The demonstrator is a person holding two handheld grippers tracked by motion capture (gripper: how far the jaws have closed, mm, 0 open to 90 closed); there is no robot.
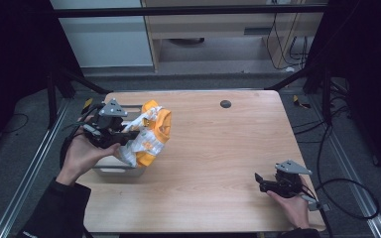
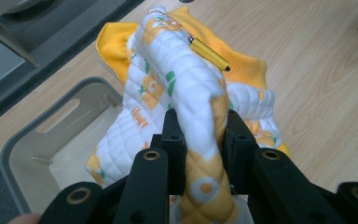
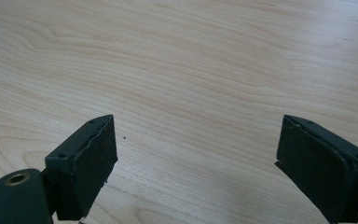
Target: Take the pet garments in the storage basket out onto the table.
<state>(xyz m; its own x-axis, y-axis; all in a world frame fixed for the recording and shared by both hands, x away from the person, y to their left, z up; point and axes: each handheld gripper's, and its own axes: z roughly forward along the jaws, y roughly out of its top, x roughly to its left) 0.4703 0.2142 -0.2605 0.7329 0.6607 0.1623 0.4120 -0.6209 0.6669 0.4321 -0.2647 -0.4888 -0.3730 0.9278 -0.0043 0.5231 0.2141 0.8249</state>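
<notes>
L gripper (image 2: pixel 200 135) fingers were clenched on quilted garment (image 2: pixel 191 88), fold pinched betw. pads, rest draped fwd over grey bin (image 2: pixel 25 140) rim at worktop (image 1: pixel 218 148) L edge. R gripper (image 3: pixel 196 163) fingers released, nothing betw., well apart. L hand nearer.
</notes>
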